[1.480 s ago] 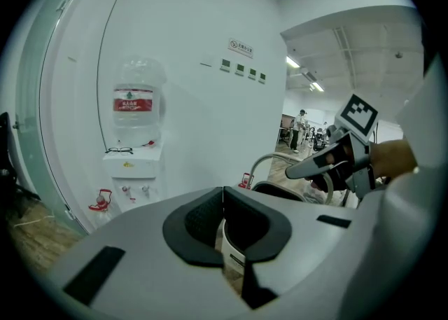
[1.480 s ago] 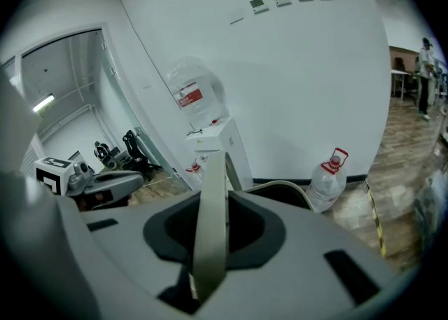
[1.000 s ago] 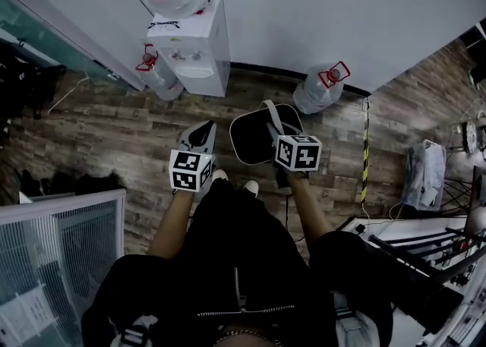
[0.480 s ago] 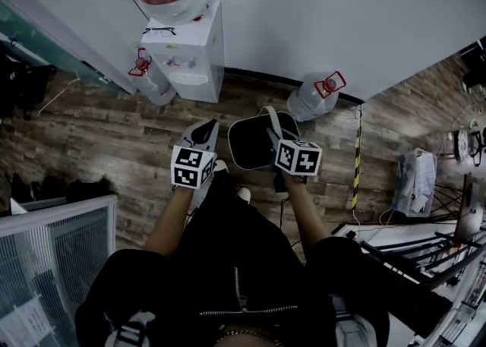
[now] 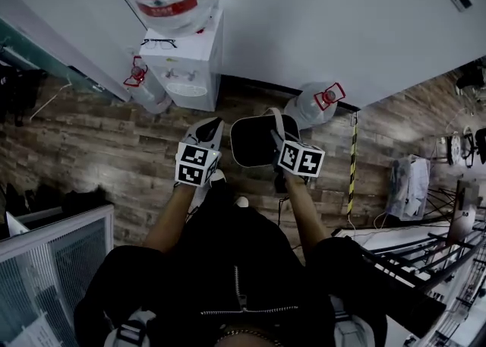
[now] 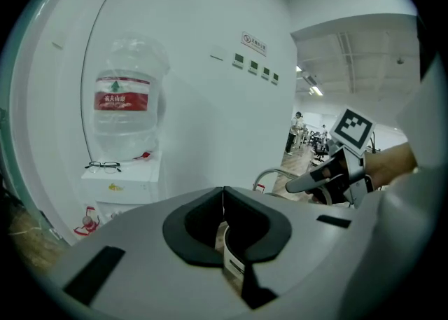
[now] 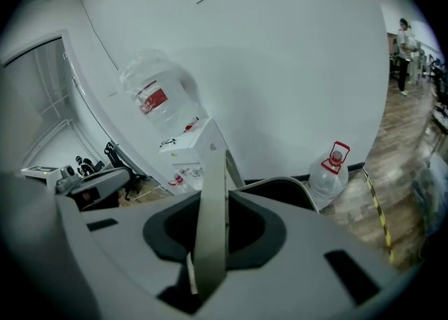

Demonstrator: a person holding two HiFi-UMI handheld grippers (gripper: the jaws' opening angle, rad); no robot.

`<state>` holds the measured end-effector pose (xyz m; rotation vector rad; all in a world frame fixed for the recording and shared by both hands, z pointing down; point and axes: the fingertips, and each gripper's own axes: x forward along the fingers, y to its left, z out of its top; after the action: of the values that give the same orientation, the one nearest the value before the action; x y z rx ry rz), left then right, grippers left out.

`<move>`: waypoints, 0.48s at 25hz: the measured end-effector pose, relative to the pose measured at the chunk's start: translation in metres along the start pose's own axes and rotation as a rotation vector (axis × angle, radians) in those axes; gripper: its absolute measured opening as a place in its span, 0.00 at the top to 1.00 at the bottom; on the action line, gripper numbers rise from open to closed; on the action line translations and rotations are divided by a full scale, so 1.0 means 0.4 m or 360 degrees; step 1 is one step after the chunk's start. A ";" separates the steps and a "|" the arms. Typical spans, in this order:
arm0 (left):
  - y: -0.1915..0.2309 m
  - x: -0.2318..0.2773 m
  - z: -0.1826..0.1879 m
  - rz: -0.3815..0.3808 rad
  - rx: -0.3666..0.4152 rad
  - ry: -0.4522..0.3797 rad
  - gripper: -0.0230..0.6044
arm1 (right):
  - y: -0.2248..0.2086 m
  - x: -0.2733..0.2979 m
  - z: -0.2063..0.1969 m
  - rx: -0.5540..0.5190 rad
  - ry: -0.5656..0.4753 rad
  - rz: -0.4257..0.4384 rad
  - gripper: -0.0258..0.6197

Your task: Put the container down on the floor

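The container [image 5: 250, 142] hangs off the floor [image 5: 99, 140] by its handle [image 7: 210, 213], which the right gripper [image 5: 275, 139] pinches tight. The left gripper [image 5: 210, 128], just beside the container, is closed and empty. A bottle [image 5: 313, 104] stands beyond the right gripper.

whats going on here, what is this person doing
A standing person carries a dark container by its pale handle, which the right hand-held gripper is clamped on. The left hand-held gripper is shut and empty beside it. The container hangs above the wood floor, not yet set down, near a water dispenser.
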<state>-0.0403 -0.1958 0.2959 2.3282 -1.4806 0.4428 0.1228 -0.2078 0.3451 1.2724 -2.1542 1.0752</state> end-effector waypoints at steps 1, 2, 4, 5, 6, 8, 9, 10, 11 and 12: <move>0.011 0.006 0.006 -0.0005 0.0011 -0.0001 0.94 | -0.002 0.011 0.007 0.0008 0.0000 -0.0013 0.84; 0.022 0.011 0.011 -0.0011 0.0018 -0.0003 0.94 | -0.002 0.021 0.013 0.0009 0.0000 -0.0031 0.84; 0.044 0.019 0.020 -0.0022 0.0012 -0.0009 0.94 | 0.003 0.040 0.028 0.0011 -0.0007 -0.0058 0.84; 0.055 0.023 0.024 -0.0029 -0.0001 -0.0014 0.94 | 0.008 0.050 0.037 0.0022 -0.0012 -0.0063 0.84; 0.067 0.026 0.026 -0.0037 -0.0021 -0.0019 0.94 | 0.011 0.060 0.045 0.0034 -0.0017 -0.0071 0.84; 0.090 0.034 0.029 -0.0054 -0.0056 -0.0026 0.94 | 0.015 0.082 0.060 0.0051 -0.0025 -0.0098 0.84; 0.102 0.039 0.032 -0.0056 -0.0065 -0.0026 0.94 | 0.017 0.095 0.068 0.0061 -0.0031 -0.0108 0.84; 0.112 0.044 0.034 -0.0057 -0.0072 -0.0026 0.94 | 0.019 0.107 0.075 0.0072 -0.0036 -0.0118 0.84; 0.120 0.049 0.036 -0.0059 -0.0080 -0.0026 0.94 | 0.020 0.119 0.081 0.0080 -0.0039 -0.0127 0.84; 0.125 0.052 0.037 -0.0062 -0.0085 -0.0028 0.94 | 0.020 0.130 0.085 0.0083 -0.0040 -0.0136 0.84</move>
<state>-0.0761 -0.2390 0.2977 2.3205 -1.4347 0.3693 0.0913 -0.2609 0.3559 1.3954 -2.0822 1.0920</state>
